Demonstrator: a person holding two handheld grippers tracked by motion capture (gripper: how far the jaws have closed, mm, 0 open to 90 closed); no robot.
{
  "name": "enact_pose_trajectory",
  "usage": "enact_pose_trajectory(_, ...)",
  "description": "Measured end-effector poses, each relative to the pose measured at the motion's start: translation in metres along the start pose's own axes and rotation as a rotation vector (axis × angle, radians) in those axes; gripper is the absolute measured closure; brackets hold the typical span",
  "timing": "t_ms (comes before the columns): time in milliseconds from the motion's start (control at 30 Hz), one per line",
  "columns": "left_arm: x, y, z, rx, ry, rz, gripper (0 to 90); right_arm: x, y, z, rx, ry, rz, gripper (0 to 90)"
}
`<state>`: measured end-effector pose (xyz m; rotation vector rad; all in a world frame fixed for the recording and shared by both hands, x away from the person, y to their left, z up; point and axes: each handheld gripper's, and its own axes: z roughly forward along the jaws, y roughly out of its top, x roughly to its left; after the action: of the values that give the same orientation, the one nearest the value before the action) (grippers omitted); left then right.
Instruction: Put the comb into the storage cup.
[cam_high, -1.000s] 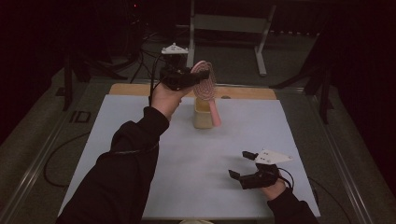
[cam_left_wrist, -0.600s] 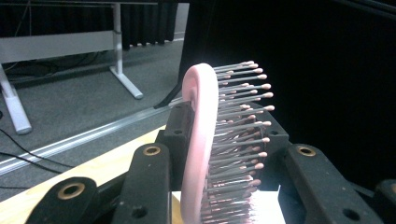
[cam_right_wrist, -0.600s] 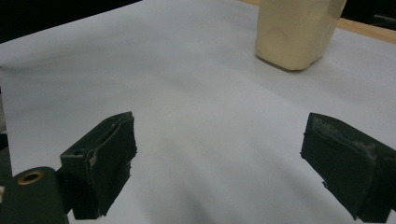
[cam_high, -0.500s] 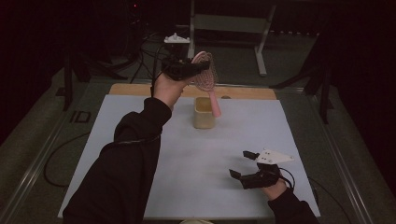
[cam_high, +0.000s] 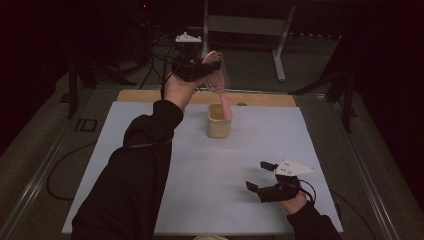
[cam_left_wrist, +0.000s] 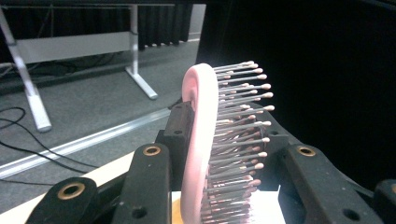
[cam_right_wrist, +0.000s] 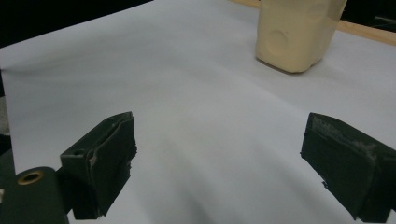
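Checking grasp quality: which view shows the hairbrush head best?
Left gripper view: the pink hairbrush sits clamped between the left gripper jaws, bristles sharp. In the high view it is small, handle toward the beige cup.

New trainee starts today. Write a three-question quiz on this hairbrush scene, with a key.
1. True or false: the left gripper is shut on the pink hairbrush.
2. Where does the brush's handle point: A) down into the beige cup, B) flat on the white sheet, C) at the right gripper?
3. In what state are the right gripper's jaws, and is anything between them?

Key
1. True; its jaws clamp the brush head.
2. A.
3. Open, nothing between them, low over the white sheet.
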<state>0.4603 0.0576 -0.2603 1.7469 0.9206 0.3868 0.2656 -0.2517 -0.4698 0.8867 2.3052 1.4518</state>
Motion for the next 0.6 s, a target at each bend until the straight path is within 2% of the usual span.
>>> enact_pose_trajectory(267,0.008,0.005,0.000,-0.014,0.045,0.004,66.5,0.001,0.001,-0.001,-0.007,0.002,0.003,9.8)
enact_pose_trajectory(467,0.014,0.005,0.003,-0.029,0.064,0.000,66.5,0.000,0.001,0.000,-0.010,0.004,0.005,9.8)
enact_pose_trajectory(600,0.017,0.003,0.007,-0.033,0.060,-0.003,66.4,0.000,0.001,-0.001,-0.010,0.002,0.002,9.8)
